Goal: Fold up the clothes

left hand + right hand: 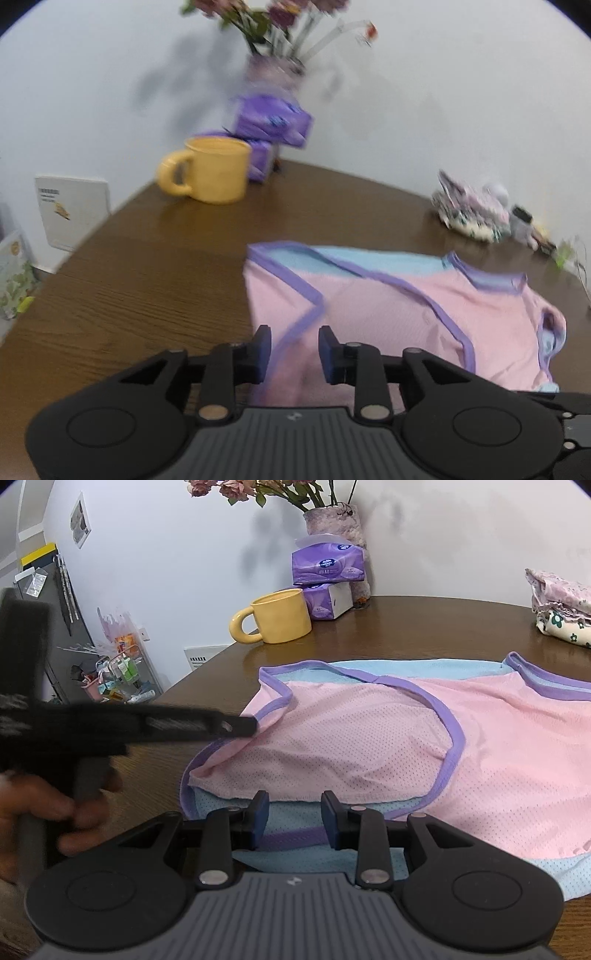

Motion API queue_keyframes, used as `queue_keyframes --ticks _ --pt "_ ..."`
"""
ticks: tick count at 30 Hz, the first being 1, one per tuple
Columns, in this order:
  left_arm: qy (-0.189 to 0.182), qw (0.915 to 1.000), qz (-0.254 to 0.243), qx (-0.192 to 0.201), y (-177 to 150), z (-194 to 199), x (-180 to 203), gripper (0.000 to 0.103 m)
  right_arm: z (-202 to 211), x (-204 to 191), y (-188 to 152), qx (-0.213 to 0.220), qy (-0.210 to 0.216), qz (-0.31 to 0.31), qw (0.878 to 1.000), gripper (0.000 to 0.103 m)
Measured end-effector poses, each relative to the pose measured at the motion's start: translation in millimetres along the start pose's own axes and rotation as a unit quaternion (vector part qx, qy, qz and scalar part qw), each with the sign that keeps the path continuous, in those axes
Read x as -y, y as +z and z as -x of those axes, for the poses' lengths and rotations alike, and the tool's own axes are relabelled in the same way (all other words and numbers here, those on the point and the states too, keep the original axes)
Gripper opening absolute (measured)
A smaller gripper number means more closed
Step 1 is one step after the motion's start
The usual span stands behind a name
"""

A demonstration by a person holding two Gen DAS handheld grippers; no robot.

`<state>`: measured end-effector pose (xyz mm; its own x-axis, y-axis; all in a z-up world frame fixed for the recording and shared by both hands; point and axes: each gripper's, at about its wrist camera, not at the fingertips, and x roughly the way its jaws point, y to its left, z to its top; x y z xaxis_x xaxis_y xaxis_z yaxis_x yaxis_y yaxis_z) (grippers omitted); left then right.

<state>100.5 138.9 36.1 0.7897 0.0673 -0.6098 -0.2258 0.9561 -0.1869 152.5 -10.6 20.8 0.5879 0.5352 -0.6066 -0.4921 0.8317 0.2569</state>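
The pink and blue top [369, 746] lies spread across the brown wooden table [406, 627], pink mesh panel over a light blue layer, purple trim running along its edges. The right gripper [294, 819] sits low at the near hem, its two fingers spread apart with blue cloth and a strip of purple trim showing in the gap, and nothing pinched between them. Over on the left side of the right wrist view, the left gripper [251, 725] reaches in level from the side, its black tip right at the pink edge of the top, where the cloth rises in a fold; a hand [55, 812] wraps its grey handle below. From the left wrist view that left gripper [294, 356] shows its fingers apart with pink cloth and a purple trim line between them, but the picture is blurred and I cannot tell whether the cloth is actually gripped. Behind the top stands a yellow mug [277, 616], handle facing left, and just beside it two purple tissue packs [327, 587], stacked one on the other, in front of a vase of flowers [332, 520] against the white wall. At the far right of the table sits a pile of floral cloth [561, 605], well apart from the top.
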Motion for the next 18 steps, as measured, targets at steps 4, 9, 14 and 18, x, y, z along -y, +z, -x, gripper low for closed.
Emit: queue_keyframes --ticks 4,9,14,18 --pt "0.016 0.9997 0.016 0.002 4 9 -20 0.024 0 1 -1 0.0 0.007 -0.003 1.0 0.031" --pt "-0.025 0.9987 0.015 -0.042 4 -10 -23 0.024 1 -1 -2 -0.002 0.01 0.001 1.0 0.031" --pt "-0.018 0.9988 0.0 -0.046 2 -24 -17 0.02 0 -1 -2 -0.004 0.008 0.001 1.0 0.031" --pt "-0.022 0.9985 -0.026 -0.043 -1 -23 -9 0.002 -2 -2 -2 -0.006 0.008 0.006 1.0 0.031"
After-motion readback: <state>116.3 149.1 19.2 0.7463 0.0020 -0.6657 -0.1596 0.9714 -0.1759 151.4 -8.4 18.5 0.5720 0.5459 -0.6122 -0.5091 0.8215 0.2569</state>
